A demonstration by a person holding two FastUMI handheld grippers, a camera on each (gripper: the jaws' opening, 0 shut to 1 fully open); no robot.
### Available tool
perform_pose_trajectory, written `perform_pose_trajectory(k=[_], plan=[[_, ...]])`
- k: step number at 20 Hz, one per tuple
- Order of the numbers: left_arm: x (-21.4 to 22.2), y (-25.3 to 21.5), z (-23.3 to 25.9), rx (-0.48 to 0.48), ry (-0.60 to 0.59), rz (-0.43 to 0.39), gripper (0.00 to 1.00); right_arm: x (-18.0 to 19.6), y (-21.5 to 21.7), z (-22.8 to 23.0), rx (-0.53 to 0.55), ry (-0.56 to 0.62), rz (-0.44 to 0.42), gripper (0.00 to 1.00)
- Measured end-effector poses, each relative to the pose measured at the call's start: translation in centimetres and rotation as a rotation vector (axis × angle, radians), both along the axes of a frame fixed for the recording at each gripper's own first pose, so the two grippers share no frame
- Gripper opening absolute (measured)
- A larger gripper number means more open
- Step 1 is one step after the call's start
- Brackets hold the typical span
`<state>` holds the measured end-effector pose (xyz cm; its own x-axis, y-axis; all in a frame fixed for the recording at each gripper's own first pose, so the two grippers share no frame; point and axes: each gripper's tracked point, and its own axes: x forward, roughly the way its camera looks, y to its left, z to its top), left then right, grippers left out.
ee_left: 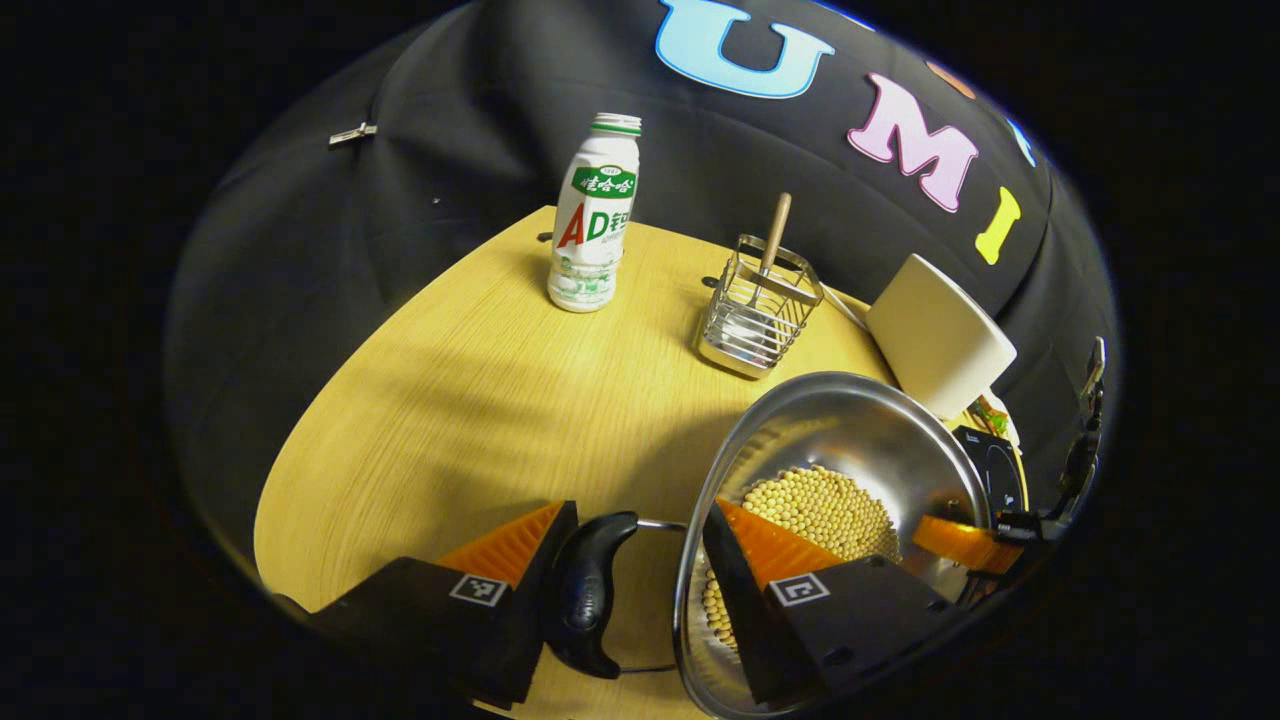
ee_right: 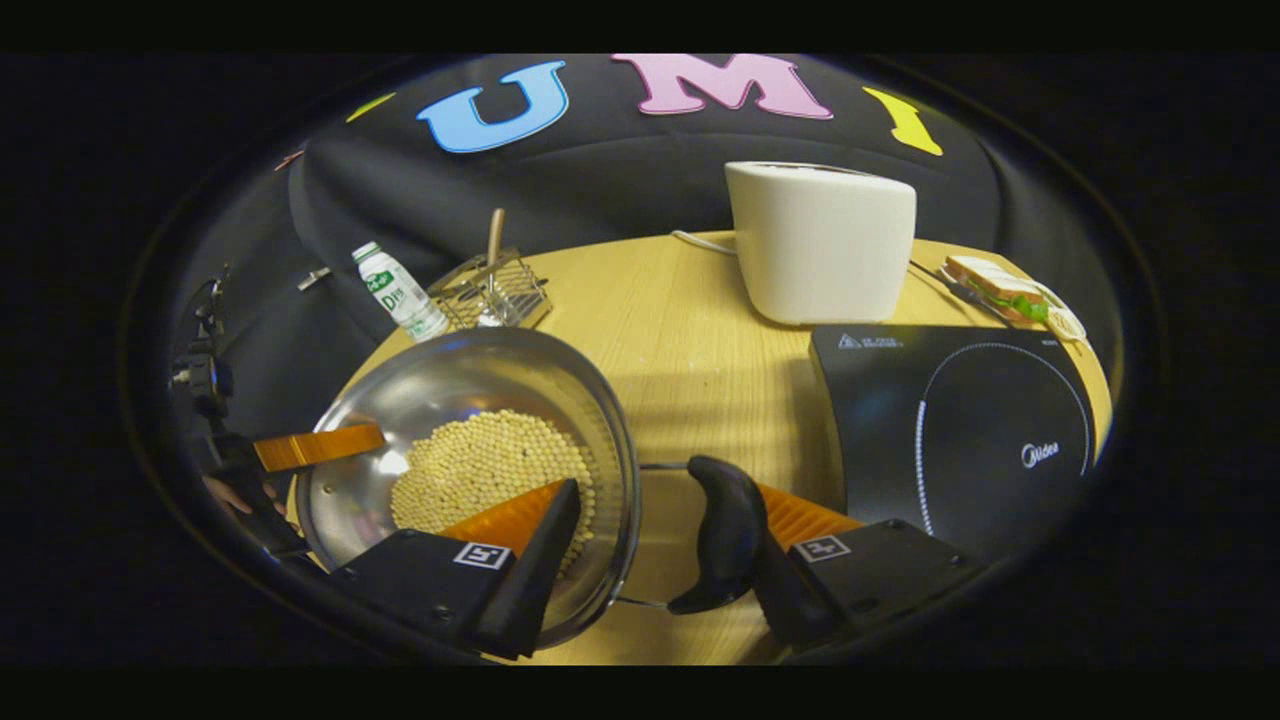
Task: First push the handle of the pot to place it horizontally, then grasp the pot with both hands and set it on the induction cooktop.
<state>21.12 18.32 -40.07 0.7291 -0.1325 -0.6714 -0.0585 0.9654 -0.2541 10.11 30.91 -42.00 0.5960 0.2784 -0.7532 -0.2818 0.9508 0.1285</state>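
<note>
A pale wood-grain table (ee_right: 690,340) bears a flat black glass induction cooktop (ee_right: 960,430), and just beside the cooktop a shiny round steel pot (ee_right: 470,400) of small yellow beans (ee_right: 480,465). Each gripper, left gripper (ee_left: 640,570) and right gripper (ee_right: 660,540), straddles the pot's rim and a curved black handle (ee_right: 725,530); whether either clenches, I cannot tell.

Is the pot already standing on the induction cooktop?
No. In the right gripper view the pot is over the wooden table, left of the induction cooktop, whose surface is bare.
</note>
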Motion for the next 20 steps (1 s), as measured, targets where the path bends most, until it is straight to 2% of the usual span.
perform_pose_trajectory(k=[2,3,5,6,15,20], plan=[[-0.3,0.3,-0.3,0.011,0.000,-0.001,0.80,-0.2,-0.1,-0.4,-0.035,-0.017,-0.003,0.83],[-0.5,0.2,-0.2,0.004,0.001,-0.006,0.81,-0.6,0.0,-0.4,-0.013,-0.011,-0.022,0.75],[-1.0,0.6,-0.3,-0.001,0.008,-0.015,0.78,-0.1,-0.2,-0.1,0.016,0.030,-0.067,0.71],[-1.1,0.7,-0.4,0.001,0.010,-0.019,0.78,0.0,0.0,-0.5,0.027,0.049,-0.080,0.64],[-2.8,1.2,-0.3,0.018,0.022,-0.018,0.67,-1.1,0.6,0.0,0.021,0.098,-0.069,0.59],[-3.8,1.4,0.0,0.022,0.031,-0.005,0.66,-1.5,0.8,1.1,0.024,0.082,-0.057,0.59]])
